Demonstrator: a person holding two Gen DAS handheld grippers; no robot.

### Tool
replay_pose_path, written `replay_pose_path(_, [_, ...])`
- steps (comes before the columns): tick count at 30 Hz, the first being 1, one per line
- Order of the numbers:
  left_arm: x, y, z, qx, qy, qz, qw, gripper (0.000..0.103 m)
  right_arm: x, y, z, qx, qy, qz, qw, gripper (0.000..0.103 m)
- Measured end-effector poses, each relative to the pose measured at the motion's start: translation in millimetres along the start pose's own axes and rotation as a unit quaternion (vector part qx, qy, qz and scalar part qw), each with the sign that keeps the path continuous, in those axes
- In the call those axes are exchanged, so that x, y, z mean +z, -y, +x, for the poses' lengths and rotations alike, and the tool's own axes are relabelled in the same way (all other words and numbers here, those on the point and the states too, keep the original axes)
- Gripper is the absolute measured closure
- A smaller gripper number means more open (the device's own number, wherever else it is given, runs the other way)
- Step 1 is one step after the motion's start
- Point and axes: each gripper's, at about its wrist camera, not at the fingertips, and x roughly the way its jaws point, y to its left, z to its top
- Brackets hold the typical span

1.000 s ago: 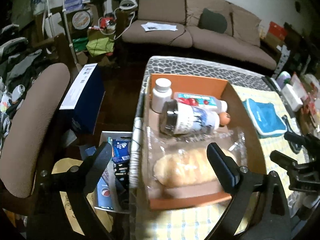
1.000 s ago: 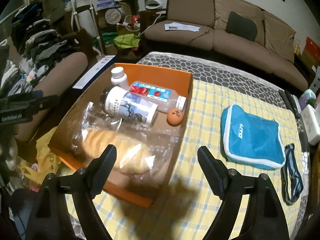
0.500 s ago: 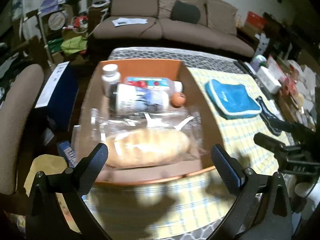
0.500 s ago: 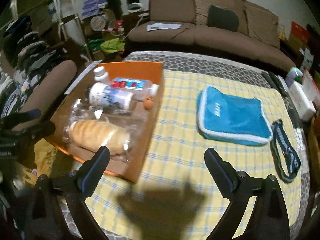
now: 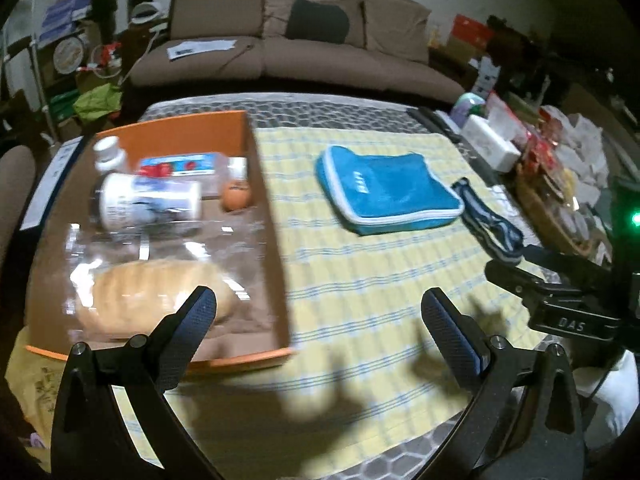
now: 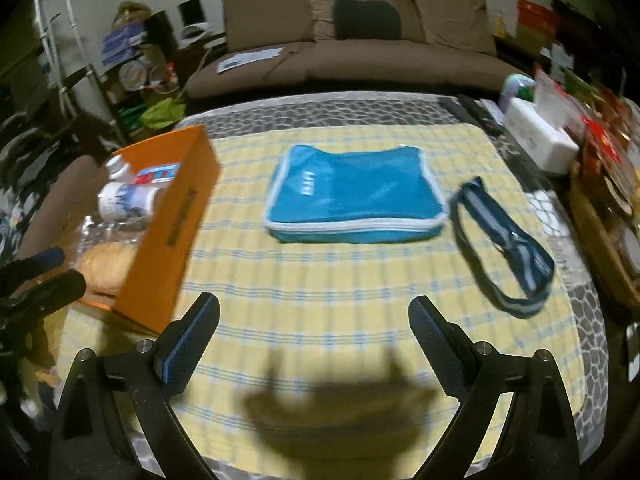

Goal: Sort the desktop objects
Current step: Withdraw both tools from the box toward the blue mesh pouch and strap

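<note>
With the orange box [image 5: 244,136] at frame left already loaded, both grippers (left [image 5: 316,312], right [image 6: 312,316]) carry nothing, jaws just opened wide, facing the blue pouch [image 6: 352,196] mid-worktop, likely next.

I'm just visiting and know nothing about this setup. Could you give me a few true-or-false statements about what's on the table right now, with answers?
1. The bread loaf lies inside the orange box. True.
2. The blue pouch is in the box. False: it lies on the checked cloth.
3. The right tool grips the pouch. False: it is open and empty.
4. A dark strap lies beside the pouch. True.
5. The left tool is open. True.
</note>
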Motion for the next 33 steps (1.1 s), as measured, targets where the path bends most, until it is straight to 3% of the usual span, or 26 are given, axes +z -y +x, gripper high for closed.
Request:
replay_pose_path(11, [10.9, 51.8, 50.3, -0.016, -0.013, 0.016, 0.9997, 0.000, -2.9, 53.9, 17.3, -0.015, 0.009, 0.033, 0.999, 0.006])
replay_pose_path(21, [25.6, 61.5, 115.0, -0.011, -0.038, 0.006, 0.9992, 0.000, 10.1, 100.3, 51.2, 0.009, 0.015, 0.103, 0.995, 0.006])
replay_pose_path(33, [43.1, 52.3, 176.7, 0.017, -0.042, -0.025, 0.9987, 0.000, 36.9, 121.7, 101.3, 0.046, 0.017, 0.145, 0.988, 0.007])
